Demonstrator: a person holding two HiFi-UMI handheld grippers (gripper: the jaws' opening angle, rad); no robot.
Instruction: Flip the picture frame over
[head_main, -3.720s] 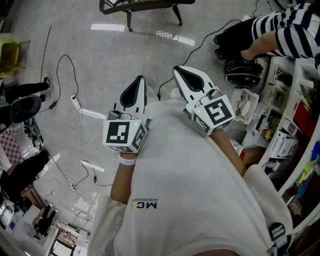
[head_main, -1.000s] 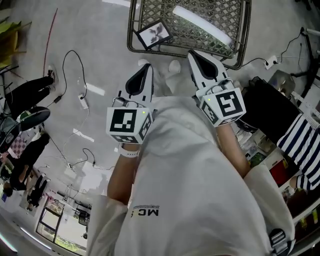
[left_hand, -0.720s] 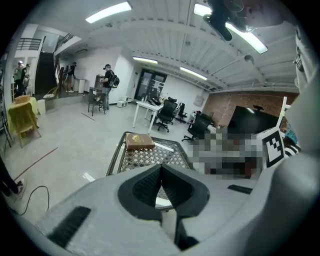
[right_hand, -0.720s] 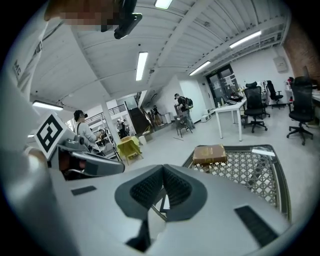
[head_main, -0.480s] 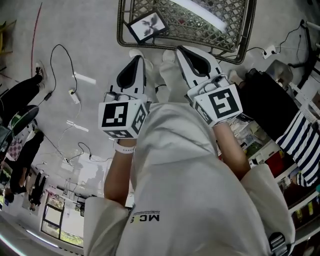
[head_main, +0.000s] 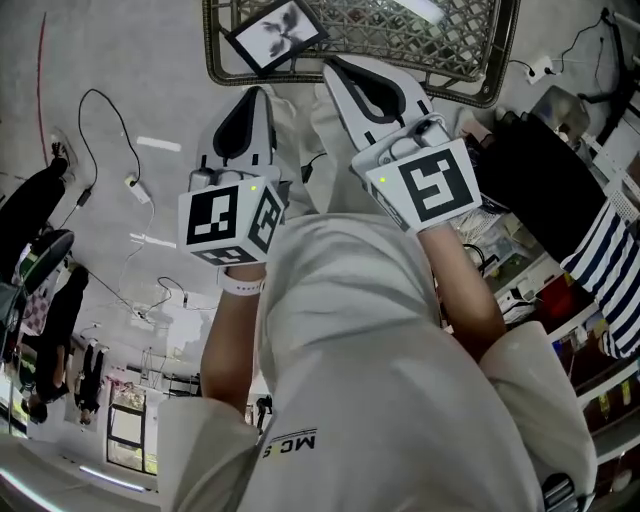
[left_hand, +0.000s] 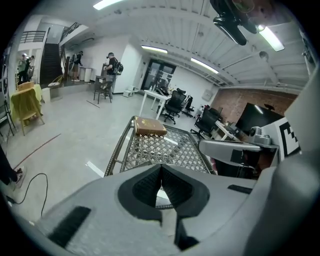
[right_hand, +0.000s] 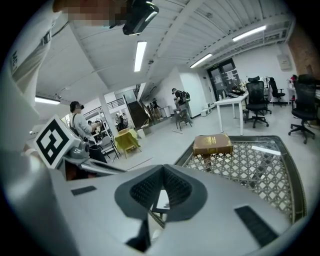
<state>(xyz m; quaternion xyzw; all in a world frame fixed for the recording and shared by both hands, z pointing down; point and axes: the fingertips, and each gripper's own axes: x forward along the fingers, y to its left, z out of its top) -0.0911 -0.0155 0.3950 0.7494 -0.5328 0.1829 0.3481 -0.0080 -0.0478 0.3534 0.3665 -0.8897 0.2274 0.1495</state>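
Observation:
The picture frame (head_main: 272, 32) lies picture-side up on the near left corner of a metal mesh table (head_main: 450, 55). My left gripper (head_main: 250, 100) hovers shut just short of the table's near edge, a little below the frame. To its right, my right gripper (head_main: 338, 72) is also shut, with its tip at the table edge. Neither holds anything. In the left gripper view the frame (left_hand: 149, 126) shows as a brown slab at the table's far left beyond the shut left gripper (left_hand: 161, 167). In the right gripper view, the frame (right_hand: 212, 144) sits ahead of the right gripper (right_hand: 162, 170).
Cables (head_main: 105, 110) trail over the grey floor at left. A person in a striped sleeve (head_main: 612, 275) stands by cluttered shelves at right. Other people (head_main: 45, 215) stand at left. Office chairs (right_hand: 256, 102) and desks lie beyond the mesh table (right_hand: 260, 165).
The mesh table and frame have come into view and drawn closer. Both grippers now reach its near edge. Both stay shut throughout.

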